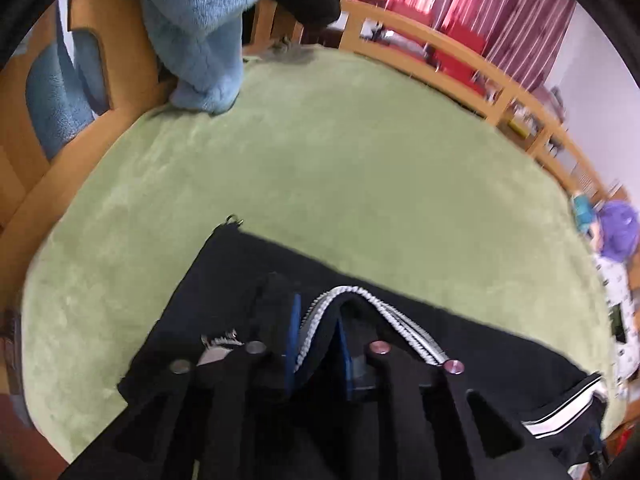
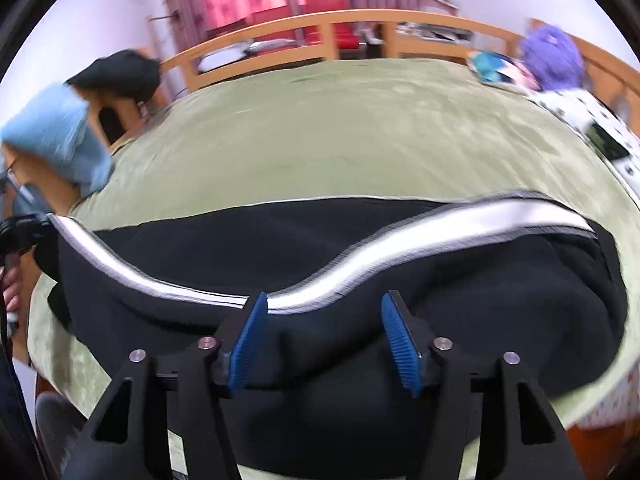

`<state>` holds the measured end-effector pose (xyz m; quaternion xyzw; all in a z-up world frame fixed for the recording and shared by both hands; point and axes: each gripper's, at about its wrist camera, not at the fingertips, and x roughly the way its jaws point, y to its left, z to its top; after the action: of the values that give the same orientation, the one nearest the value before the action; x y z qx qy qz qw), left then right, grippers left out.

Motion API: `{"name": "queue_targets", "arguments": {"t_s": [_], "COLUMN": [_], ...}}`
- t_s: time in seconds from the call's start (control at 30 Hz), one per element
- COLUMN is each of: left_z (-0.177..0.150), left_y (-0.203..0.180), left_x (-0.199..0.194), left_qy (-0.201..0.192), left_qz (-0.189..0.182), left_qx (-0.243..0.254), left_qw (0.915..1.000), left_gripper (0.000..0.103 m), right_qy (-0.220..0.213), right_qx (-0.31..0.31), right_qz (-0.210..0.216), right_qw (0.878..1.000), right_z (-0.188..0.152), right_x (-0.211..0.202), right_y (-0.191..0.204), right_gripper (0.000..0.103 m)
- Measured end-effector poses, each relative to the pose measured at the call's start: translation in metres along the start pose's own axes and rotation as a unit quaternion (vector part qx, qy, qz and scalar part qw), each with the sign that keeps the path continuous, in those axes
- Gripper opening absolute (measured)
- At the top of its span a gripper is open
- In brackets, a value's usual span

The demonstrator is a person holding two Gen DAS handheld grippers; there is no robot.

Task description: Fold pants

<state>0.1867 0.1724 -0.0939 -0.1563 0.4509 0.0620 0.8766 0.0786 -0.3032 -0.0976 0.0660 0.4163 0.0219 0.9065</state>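
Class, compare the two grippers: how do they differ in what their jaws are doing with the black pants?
The left gripper is shut on a striped fold of the black pants; the right gripper stands open, its jaws apart with pants between, unpinched. Both have blue pads.

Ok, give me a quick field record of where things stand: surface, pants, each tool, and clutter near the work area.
surface: green blanket on a wooden-railed bed
pants: black pants with white side stripe, lying bunched across the blanket
left tool: left tool shut on a pinched fold of the pants at the stripe
right tool: right tool open, pads apart over the pants
clutter: light blue fleece on the bed rail; purple item at the far corner
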Motion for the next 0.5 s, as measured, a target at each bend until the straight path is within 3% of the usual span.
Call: {"name": "queue_targets", "arguments": {"t_s": [0.1,0.13,0.17,0.3,0.4,0.5], "left_z": [-0.01,-0.01,-0.01,-0.014,-0.028,-0.05], "left_y": [0.011,0.018,0.026,0.044,0.05,0.061], "left_x": [-0.007,-0.012,-0.017,-0.031,-0.034,-0.036], "left_qy": [-0.009,-0.015,-0.021,-0.007,-0.005,0.009], "left_qz": [0.013,0.012,0.004,-0.03,-0.021,-0.044], "left_qx": [0.011,0.008,-0.001,-0.01,-0.002,-0.015], "left_qw": [0.9998,0.9998,0.9998,0.9995,0.9998,0.9989], "left_gripper": [0.048,0.067,0.076,0.077,0.077,0.077], "right_qy": [0.014,0.018,0.023,0.047,0.069,0.071], "right_qx": [-0.029,-0.041,-0.055,-0.091,-0.104,-0.114], "right_qz": [0.047,0.063,0.084,0.121,0.118,0.118], "right_qw": [0.998,0.997,0.995,0.987,0.985,0.984], "right_z": [-0.001,-0.003,-0.006,-0.016,-0.021,-0.029], "right_x": [0.014,0.018,0.024,0.046,0.063,0.07], "right_y": [0.027,0.037,0.047,0.073,0.085,0.092], "right_gripper": [0.059,0.059,0.059,0.061,0.061,0.061]}}
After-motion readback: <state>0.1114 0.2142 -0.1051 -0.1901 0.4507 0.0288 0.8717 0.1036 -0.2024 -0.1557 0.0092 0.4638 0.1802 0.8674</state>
